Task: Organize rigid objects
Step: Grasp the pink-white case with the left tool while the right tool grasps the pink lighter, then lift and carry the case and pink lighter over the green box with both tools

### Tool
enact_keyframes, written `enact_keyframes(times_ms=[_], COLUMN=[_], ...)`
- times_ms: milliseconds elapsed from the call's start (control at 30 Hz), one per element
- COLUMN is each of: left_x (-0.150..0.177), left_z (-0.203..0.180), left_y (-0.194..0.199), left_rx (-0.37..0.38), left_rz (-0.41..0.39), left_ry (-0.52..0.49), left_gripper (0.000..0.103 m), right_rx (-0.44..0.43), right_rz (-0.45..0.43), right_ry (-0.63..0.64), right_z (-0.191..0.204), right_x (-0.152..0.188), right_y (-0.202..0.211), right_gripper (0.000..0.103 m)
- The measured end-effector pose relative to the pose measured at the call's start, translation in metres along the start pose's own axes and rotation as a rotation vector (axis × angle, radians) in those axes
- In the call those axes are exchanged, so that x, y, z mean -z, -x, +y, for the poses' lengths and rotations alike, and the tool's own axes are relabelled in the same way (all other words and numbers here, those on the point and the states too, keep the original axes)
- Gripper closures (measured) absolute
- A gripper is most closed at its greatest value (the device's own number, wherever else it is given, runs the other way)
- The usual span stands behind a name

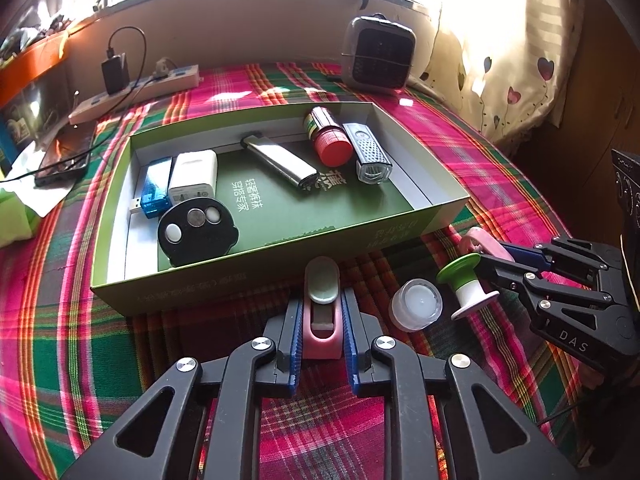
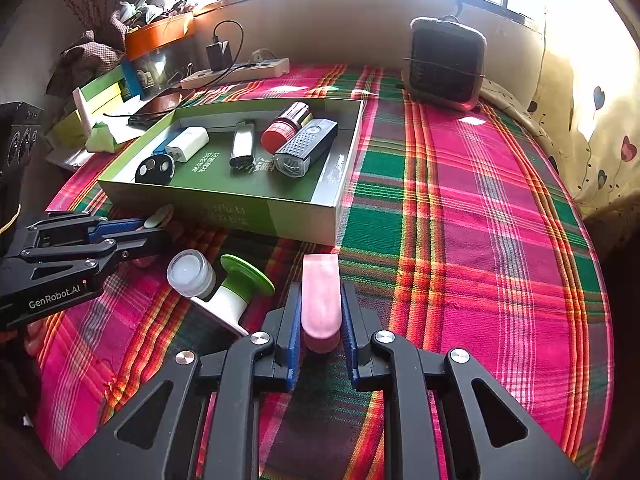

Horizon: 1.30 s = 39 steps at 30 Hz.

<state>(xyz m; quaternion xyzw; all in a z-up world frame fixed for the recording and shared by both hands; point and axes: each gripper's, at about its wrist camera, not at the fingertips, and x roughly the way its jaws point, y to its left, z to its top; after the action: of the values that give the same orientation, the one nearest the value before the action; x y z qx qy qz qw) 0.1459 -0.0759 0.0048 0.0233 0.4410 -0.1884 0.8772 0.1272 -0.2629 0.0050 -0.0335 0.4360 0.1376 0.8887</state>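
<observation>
In the lower middle of the left wrist view, the left tool [image 1: 320,320] clamps a pink clip [image 1: 321,300] by its long flat sides, its rounded nose pointing at the near wall of the green box [image 1: 256,276]. The right tool [image 2: 320,320], lower middle of its own view, grips a pink oblong piece [image 2: 320,300] the same way. Both pieces look like light, stiff, smooth plastic, so a mid-length hold across the flat sides should keep them from twisting or slipping. Still on the plaid cloth [image 2: 480,240], left of the right tool, lie a small clear jar [image 2: 191,272] and a green-and-white spool [image 2: 236,292], touching each other; being round, both would likely roll.
</observation>
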Motion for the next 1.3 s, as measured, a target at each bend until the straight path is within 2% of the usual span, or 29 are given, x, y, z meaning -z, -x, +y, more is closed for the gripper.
enact_keyframes(times_ms=[600, 1000, 1300], left_x=[-0.008, -0.029, -0.044], left_z=[0.001, 0.014, 0.029], left_y=[0.025, 0.038, 0.031], left_rx=[0.020, 0.007, 0.006], left_rz=[-0.047, -0.090, -0.087], left_ry=[0.011, 0.020, 0.046], left_gripper=[0.086, 0.086, 0.086], right_rx=[-0.001, -0.014, -0.043], right_rz=[-0.039, -0.088, -0.106], right_ry=[-0.001, 0.014, 0.029], right_z=[0.003, 0.009, 0.018], right_x=[-0.003, -0.021, -0.039], right_y=[0.018, 0.033, 0.031], right_gripper=[0.084, 0.084, 0.084])
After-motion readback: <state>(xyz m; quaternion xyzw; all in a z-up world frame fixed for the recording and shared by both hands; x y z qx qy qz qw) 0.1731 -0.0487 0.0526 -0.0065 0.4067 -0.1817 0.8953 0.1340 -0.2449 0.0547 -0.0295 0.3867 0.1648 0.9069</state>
